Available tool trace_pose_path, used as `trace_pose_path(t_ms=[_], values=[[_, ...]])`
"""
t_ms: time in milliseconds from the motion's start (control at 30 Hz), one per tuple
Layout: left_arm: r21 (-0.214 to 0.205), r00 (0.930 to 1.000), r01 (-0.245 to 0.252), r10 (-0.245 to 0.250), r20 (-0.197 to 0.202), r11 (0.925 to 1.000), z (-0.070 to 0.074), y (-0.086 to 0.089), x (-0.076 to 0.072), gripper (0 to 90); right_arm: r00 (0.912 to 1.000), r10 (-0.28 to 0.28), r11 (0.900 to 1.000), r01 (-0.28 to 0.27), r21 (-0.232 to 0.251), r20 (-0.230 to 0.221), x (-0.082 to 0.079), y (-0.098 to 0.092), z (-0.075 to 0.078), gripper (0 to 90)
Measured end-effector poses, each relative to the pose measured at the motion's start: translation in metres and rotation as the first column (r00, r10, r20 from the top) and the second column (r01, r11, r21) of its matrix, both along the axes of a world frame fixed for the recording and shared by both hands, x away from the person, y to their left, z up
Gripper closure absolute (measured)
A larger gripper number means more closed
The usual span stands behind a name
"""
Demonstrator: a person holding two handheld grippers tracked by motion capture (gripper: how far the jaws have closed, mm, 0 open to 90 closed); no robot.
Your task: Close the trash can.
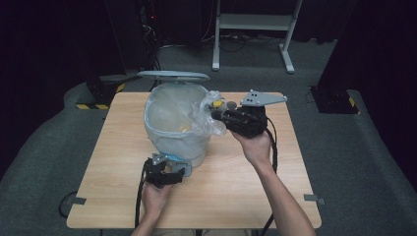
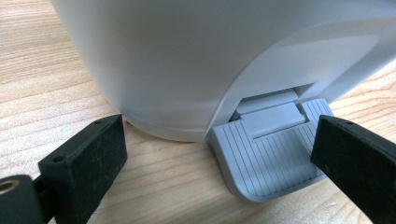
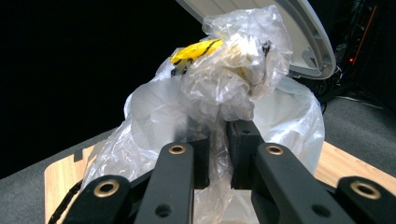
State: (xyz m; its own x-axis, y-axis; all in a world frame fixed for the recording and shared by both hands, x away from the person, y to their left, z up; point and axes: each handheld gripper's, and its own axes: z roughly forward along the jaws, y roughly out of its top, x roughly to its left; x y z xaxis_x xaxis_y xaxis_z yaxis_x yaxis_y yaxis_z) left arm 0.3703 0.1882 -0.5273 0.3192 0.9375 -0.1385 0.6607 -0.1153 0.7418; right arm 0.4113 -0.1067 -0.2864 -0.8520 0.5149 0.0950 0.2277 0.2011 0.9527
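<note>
A white pedal bin (image 1: 169,140) stands on the wooden table (image 1: 231,182) with its lid (image 1: 172,75) raised. A clear plastic bag (image 1: 202,117) lines it. My right gripper (image 1: 217,116) is at the bin's right rim, shut on a bunched part of the bag (image 3: 219,88), with a yellow scrap (image 3: 192,49) showing through the plastic above the jaws. My left gripper (image 1: 168,163) sits low at the bin's front, jaws open. The grey ribbed pedal (image 2: 266,158) lies between its jaws, its right edge under the right one. Whether that jaw presses the pedal I cannot tell.
Another yellow bit (image 1: 184,129) lies inside the bin. Beyond the table's far edge stand a white metal frame (image 1: 253,29) and a dark box with yellow-black tape (image 1: 101,96). Grey carpet surrounds the table.
</note>
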Motion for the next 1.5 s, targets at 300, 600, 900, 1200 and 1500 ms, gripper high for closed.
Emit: trace_pose_path(t_ms=[300, 600, 900, 1200, 1500], values=[[0.0, 1.0, 0.0, 0.0, 0.0, 1.0, 0.0, 0.0, 0.0, 3.7, 1.0, 0.001, 1.0, -0.001, -0.003, -0.004, 0.004, 0.005, 0.001, 81.6], [0.001, 1.0, 0.0, 0.0, 0.001, 1.0, 0.0, 0.0, 0.0, 3.7, 0.9999, -0.002, 1.0, 0.002, -0.005, -0.016, 0.01, 0.01, 0.0, 81.6], [0.006, 1.0, 0.002, -0.002, 0.002, 1.0, 0.0, 0.001, 0.0, 3.7, 0.9998, -0.002, 0.9999, 0.002, -0.014, -0.02, 0.015, 0.016, 0.002, 81.6], [0.001, 1.0, 0.003, -0.003, -0.001, 1.0, 0.0, 0.0, 0.0, 3.7, 0.9997, -0.001, 0.9998, 0.0, -0.018, -0.023, 0.022, 0.027, 0.004, 81.6], [0.001, 1.0, 0.002, -0.002, 0.001, 1.0, 0.0, 0.0, 0.0, 3.7, 0.9993, 0.002, 0.9994, -0.003, -0.035, -0.037, 0.03, 0.039, -0.001, 81.6]])
